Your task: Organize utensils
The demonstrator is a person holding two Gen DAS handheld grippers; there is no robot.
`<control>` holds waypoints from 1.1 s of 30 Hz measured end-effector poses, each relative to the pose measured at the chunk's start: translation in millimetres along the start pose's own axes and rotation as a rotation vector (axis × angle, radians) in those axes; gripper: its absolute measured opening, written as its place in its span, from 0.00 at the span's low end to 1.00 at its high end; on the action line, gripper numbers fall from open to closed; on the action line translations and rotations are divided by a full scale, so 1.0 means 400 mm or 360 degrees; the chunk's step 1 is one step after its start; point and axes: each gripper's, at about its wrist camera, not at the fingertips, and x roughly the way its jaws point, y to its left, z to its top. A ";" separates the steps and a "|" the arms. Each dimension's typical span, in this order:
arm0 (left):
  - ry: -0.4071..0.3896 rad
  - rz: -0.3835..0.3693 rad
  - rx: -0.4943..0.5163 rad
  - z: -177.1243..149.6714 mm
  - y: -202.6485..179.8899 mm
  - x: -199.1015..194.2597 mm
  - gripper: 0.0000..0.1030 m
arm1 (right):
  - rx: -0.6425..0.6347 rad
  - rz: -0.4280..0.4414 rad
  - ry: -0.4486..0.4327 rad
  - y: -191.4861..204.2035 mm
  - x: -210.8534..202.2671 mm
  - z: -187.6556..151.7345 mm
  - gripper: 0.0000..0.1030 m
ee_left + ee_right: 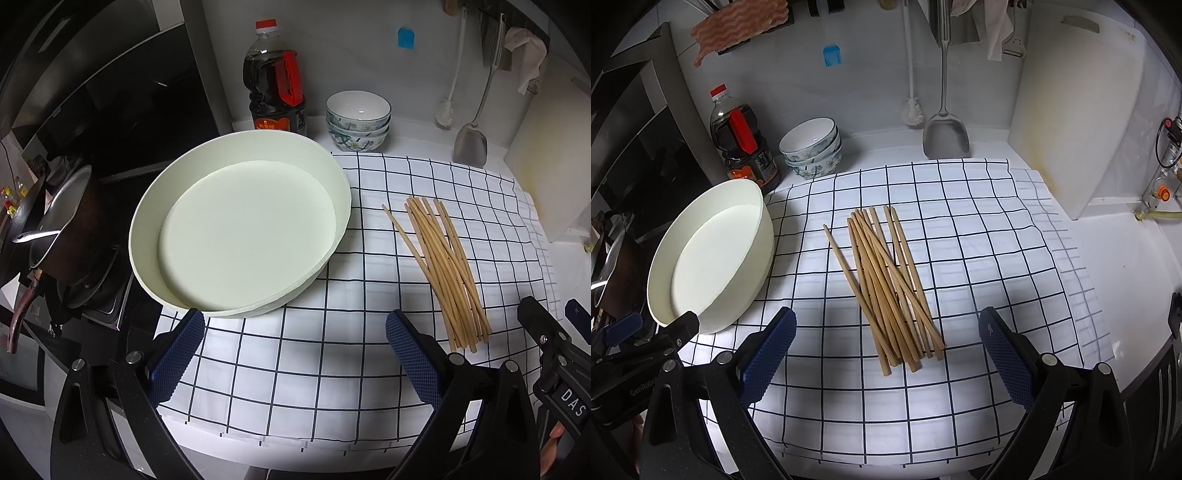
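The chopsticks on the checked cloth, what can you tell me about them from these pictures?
The chopsticks are a loose pile of plain, pale wooden-looking sticks, thin and round, lying flat on the checked cloth. Most run roughly parallel, a few cross over each other, and one lies slightly apart on the side nearer the white tray. Their near ends are uneven, not lined up. Nothing else touches them: both grippers are open and short of the pile, and the tray stands apart, empty.
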 end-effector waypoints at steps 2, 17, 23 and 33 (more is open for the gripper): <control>0.0001 0.0004 0.0002 0.000 0.000 0.002 0.94 | 0.0000 0.0003 0.0002 0.000 0.004 0.001 0.92; 0.0007 0.0006 -0.0006 0.000 0.003 0.004 0.94 | -0.0007 0.0013 0.0006 0.003 0.007 0.001 0.92; 0.0013 0.0006 -0.0010 0.000 0.004 0.008 0.94 | -0.0018 0.0018 0.0014 0.008 0.015 0.000 0.92; 0.0020 0.0009 -0.0013 0.002 0.002 0.015 0.94 | -0.0018 0.0022 0.0015 0.005 0.022 0.000 0.92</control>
